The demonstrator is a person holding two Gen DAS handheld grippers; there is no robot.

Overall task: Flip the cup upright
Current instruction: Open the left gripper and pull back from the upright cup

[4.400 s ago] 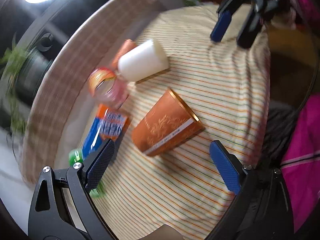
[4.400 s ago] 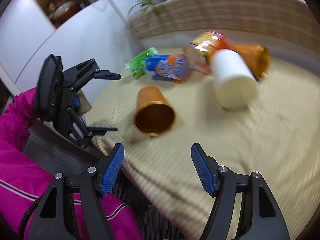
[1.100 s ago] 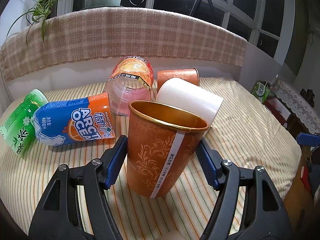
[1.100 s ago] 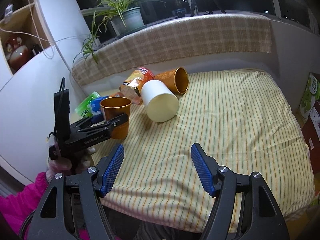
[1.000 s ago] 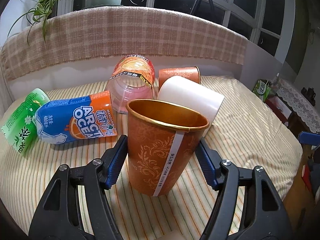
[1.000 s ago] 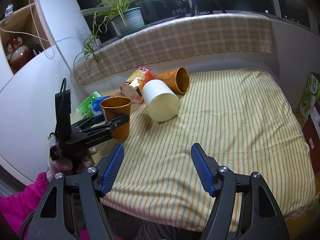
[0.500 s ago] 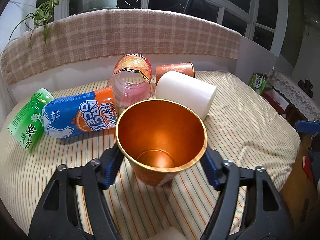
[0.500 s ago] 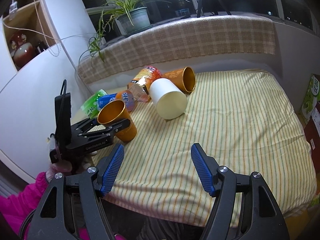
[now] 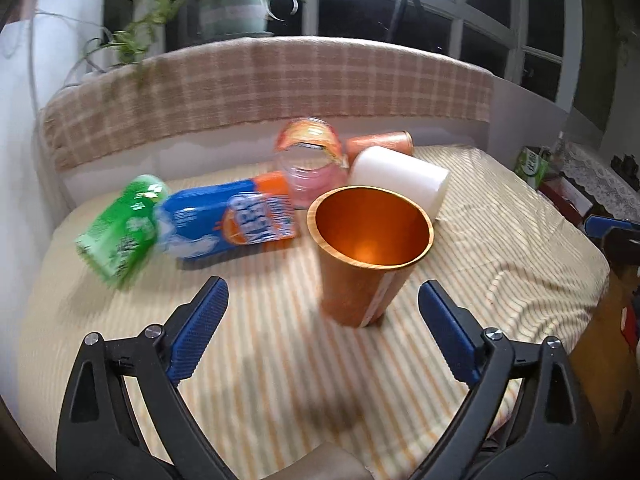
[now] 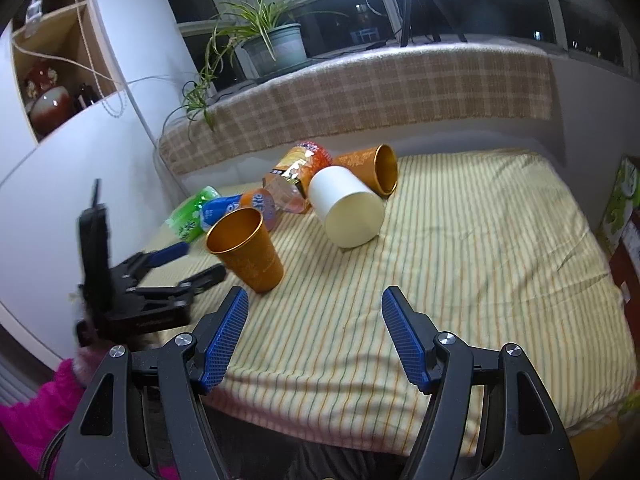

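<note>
An orange paper cup (image 9: 366, 276) with a gold rim stands upright, mouth up, on the striped cloth; it also shows in the right wrist view (image 10: 248, 254). My left gripper (image 9: 320, 312) is open and empty, its blue pads a little short of the cup on either side. In the right wrist view the left gripper (image 10: 188, 262) sits just left of the cup. My right gripper (image 10: 314, 332) is open and empty, low over the front of the table. A white cup (image 10: 348, 212) and a second orange cup (image 10: 372, 168) lie on their sides behind.
A blue-orange drink pouch (image 9: 228, 218), a green pouch (image 9: 122, 226) and a clear pink tub (image 9: 316, 164) lie on their sides at the back left. A checked backrest (image 9: 260, 84) runs behind. The table's right edge (image 9: 592, 280) drops off; a potted plant (image 10: 272, 48) stands on the sill.
My left gripper has opened and let go of the orange cup, then pulled back. The cup now stands upright on the cloth. The right gripper has barely moved.
</note>
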